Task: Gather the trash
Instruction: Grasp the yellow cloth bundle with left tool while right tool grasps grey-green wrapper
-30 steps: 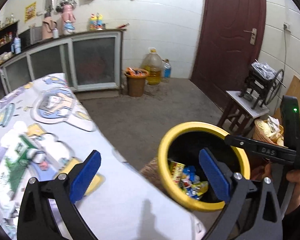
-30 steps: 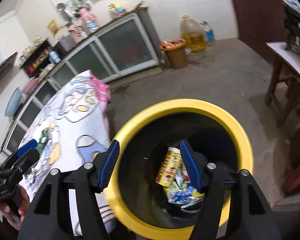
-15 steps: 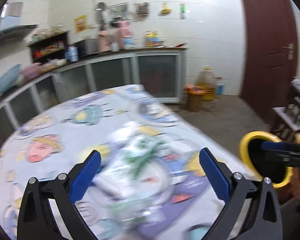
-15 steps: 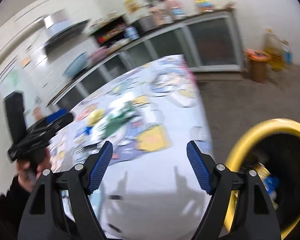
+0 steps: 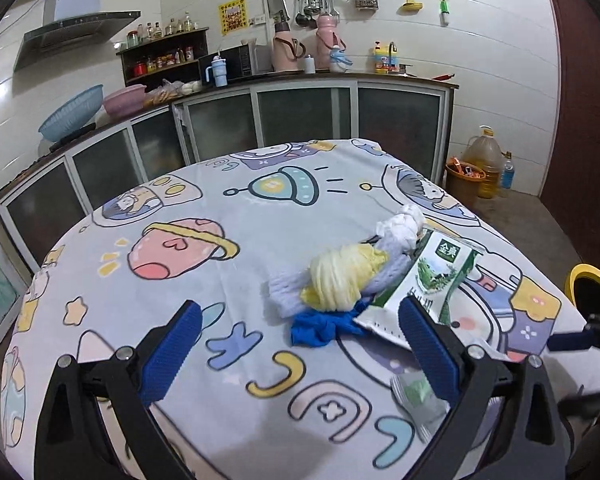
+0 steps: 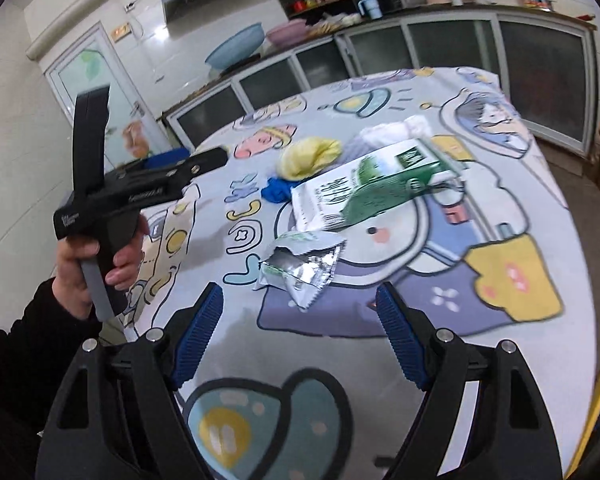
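Trash lies on the cartoon-print tablecloth (image 5: 180, 320): a green and white snack bag (image 5: 424, 284) (image 6: 364, 192), a torn silver wrapper (image 6: 300, 268) (image 5: 418, 400), a yellow wad (image 5: 340, 276) (image 6: 308, 156), a blue scrap (image 5: 320, 328) (image 6: 278, 190) and white crumpled tissue (image 5: 400, 226) (image 6: 392, 130). My left gripper (image 5: 298, 354) is open and empty, just short of the blue scrap. My right gripper (image 6: 300, 340) is open and empty, just short of the silver wrapper. The yellow-rimmed bin (image 5: 590, 284) stands off the table's right edge.
Kitchen cabinets (image 5: 300, 120) and a counter with flasks run behind the table. An orange bin (image 5: 464, 184) and oil jug (image 5: 486, 160) stand on the floor by the brown door (image 5: 580, 120). The left gripper's handle (image 6: 100, 196) shows at left in the right wrist view.
Both grippers have swung away from the yellow bin, back over the table toward the trash pile. Both stay open and empty.
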`<action>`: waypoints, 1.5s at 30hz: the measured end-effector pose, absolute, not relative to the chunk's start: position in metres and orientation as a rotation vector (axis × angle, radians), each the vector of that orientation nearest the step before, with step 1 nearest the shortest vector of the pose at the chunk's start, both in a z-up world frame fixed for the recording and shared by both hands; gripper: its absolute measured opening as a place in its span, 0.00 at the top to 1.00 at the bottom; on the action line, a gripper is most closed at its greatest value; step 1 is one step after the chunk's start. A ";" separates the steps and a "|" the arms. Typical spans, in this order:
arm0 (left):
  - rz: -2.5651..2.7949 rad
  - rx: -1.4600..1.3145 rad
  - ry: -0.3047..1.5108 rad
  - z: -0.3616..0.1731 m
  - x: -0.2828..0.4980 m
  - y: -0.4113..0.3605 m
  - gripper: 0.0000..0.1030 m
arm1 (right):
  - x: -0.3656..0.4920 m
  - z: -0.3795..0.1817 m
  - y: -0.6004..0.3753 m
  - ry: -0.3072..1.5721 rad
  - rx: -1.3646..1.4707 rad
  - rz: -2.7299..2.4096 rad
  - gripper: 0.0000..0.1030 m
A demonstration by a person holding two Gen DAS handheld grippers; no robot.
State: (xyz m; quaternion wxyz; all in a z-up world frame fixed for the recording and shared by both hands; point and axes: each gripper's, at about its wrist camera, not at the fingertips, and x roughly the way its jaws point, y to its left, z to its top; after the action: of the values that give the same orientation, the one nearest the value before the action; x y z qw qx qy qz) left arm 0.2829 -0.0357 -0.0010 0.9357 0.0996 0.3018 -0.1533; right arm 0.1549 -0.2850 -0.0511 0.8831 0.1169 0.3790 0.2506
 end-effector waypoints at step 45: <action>-0.429 0.129 0.804 -0.032 0.390 -0.072 0.73 | 0.196 -0.068 -0.249 0.916 0.203 0.538 0.78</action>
State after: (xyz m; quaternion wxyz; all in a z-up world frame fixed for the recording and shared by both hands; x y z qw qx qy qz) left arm 0.3897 -0.0722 -0.0324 0.8961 0.0622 0.3877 -0.2068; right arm 0.1961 -0.2485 -0.0676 0.8572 0.0968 0.4361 0.2562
